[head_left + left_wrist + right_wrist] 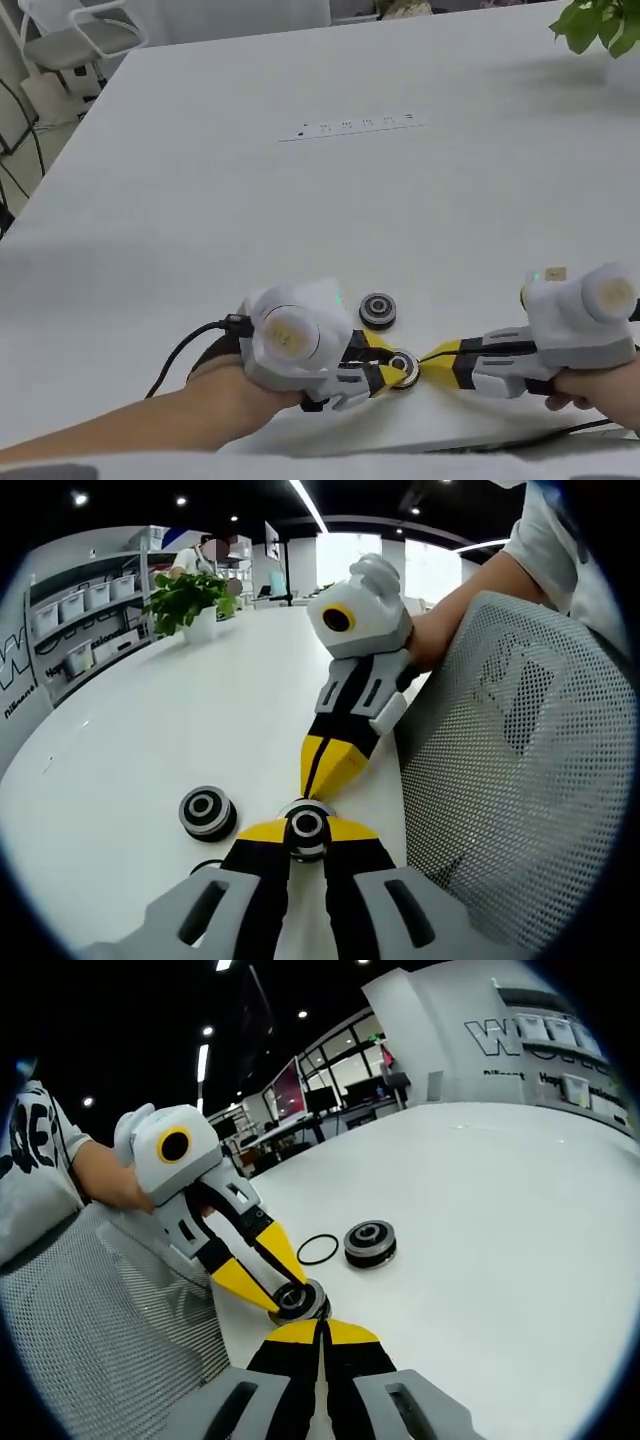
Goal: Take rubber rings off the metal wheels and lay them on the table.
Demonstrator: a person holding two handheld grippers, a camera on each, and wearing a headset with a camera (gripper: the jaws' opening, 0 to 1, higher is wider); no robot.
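My left gripper (385, 375) is shut on a small metal wheel (403, 366) just above the white table (300, 220) near its front edge. In the left gripper view the wheel (306, 827) sits between my yellow jaws. My right gripper (428, 360) faces it from the right, shut, with its tips against the wheel's rim (298, 1300). I cannot tell whether they pinch the rubber ring. A second wheel (378, 310) with a black ring lies flat just beyond (370, 1242). One loose black rubber ring (318, 1249) lies on the table beside it.
A grey mesh chair back (520, 760) stands right behind the table's front edge. A green plant (600, 25) is at the far right corner. A socket strip (355, 127) is set into the tabletop farther back. A white chair (80, 40) stands far left.
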